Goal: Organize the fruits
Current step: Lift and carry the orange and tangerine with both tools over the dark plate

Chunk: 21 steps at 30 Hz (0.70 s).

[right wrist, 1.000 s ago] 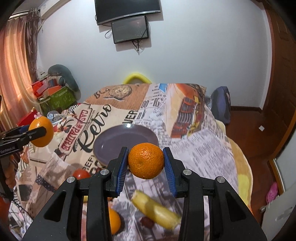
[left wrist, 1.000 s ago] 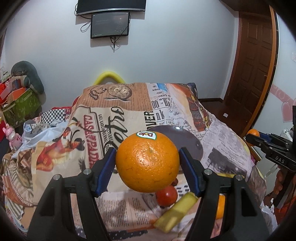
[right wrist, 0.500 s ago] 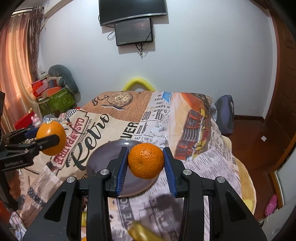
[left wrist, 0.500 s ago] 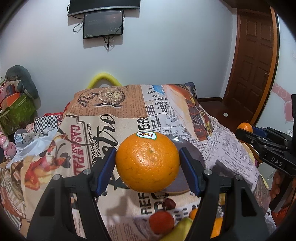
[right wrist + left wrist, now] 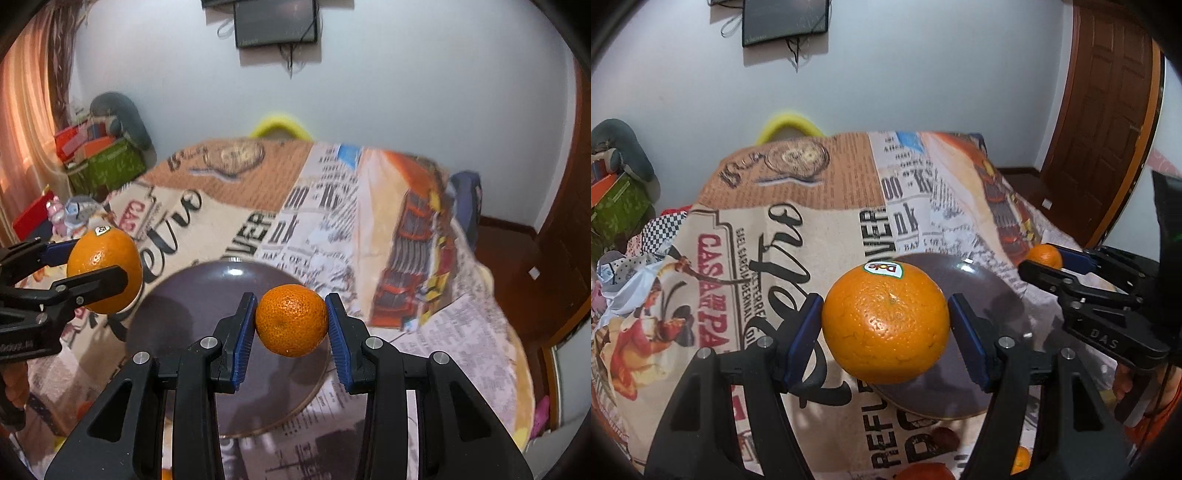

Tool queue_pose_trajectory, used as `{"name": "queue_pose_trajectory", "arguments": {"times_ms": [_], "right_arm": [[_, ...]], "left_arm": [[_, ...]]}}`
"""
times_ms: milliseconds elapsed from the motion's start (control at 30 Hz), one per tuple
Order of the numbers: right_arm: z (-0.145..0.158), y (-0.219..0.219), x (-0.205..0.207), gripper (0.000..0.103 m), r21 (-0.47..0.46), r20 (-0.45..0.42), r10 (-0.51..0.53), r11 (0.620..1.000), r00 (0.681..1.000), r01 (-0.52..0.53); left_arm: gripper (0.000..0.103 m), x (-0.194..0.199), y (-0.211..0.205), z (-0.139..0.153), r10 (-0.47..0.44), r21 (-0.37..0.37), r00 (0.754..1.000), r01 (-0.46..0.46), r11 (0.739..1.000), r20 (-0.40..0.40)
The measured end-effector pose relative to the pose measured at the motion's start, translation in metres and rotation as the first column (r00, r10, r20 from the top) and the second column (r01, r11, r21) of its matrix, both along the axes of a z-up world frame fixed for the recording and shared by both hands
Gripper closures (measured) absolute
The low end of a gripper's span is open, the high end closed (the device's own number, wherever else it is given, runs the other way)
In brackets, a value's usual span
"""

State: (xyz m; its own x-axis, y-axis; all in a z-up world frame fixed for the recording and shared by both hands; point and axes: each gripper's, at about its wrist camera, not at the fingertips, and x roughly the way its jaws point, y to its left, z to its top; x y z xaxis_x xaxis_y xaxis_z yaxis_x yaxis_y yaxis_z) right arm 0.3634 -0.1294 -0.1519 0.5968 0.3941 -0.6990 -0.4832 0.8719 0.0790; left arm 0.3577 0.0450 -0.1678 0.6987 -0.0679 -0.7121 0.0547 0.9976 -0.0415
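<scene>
While you are carrying both fruits toward the dark plate (image 5: 192,295), you are in the placing step: your left gripper (image 5: 886,325) is clamped on the large stickered orange (image 5: 886,321), held in the air just short of the plate's near-left rim, and your right gripper (image 5: 291,321) is clamped on the smaller mandarin (image 5: 291,319), hovering over the plate's right half. By my judgement, the next move is asking you to lower each fruit onto the plate, well apart from one another, and only then spread the jaws so neither rolls off onto the printed bedspread (image 5: 332,206). Compared with a second ago, the plate is sitting much closer beneath both grippers, and the loose fruits in front of the plate are mostly slipping out of view.
</scene>
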Motion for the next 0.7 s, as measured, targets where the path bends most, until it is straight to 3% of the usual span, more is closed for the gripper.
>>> {"name": "queue_pose_trajectory", "arguments": {"times_ms": [133,400,700], "right_arm": [[-0.016,0.008,0.012,0.068,-0.026,-0.069,0.046,0.998,0.997,-0.048],[-0.036,0.014,0.025,0.068,-0.044,-0.155,0.057,0.997,0.986,-0.064],[-0.039,0.021,0.025,0.068,-0.095,-0.128,0.064,0.993,0.99,-0.077]], "left_arm": [[0.034,0.016,-0.002,-0.016,-0.02,-0.008,0.998,0.02,1.0,-0.064],[0.034,0.032,-0.003,-0.036,-0.017,-0.016,0.993,0.015,1.0,-0.115],[0.034,0.04,0.001,-0.05,-0.004,-0.026,0.99,0.001,1.0,-0.14]]}}
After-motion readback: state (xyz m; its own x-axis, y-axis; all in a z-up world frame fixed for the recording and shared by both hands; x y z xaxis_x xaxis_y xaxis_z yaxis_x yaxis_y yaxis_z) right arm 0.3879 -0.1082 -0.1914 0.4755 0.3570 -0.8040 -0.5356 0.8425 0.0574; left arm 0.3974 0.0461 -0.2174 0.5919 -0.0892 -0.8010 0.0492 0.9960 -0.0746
